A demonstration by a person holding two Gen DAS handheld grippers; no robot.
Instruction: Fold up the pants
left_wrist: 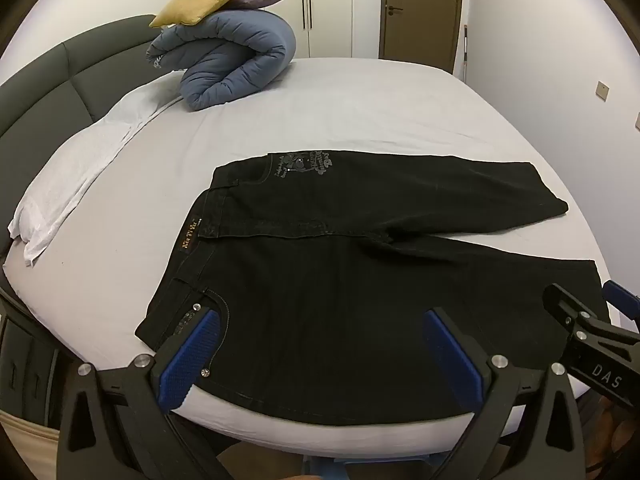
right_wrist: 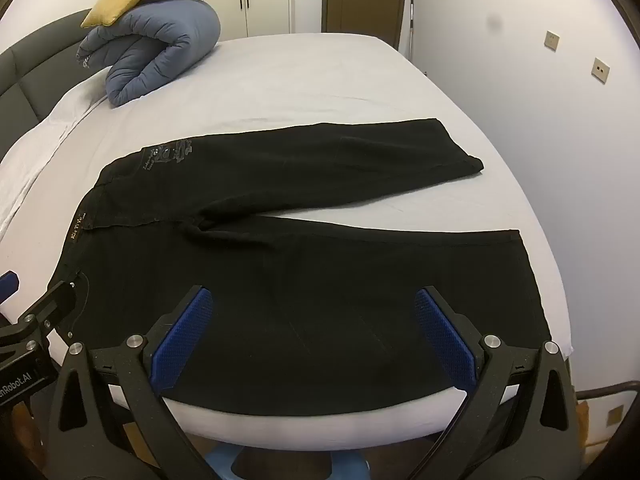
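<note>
While both tools hover over the near edge of the bed, folding has not begun. Item: black pants, spread flat on the sheet, waistband to the left, legs parted in a narrow V to the right. Left hand-held gripper: jaws wide, empty, above the near hip pocket. Right hand-held gripper: jaws wide, empty, above the near leg. Background: rolled blue duvet. Next move, by judgement: pinch the near leg's edge at two points and carry it over the far leg.
</note>
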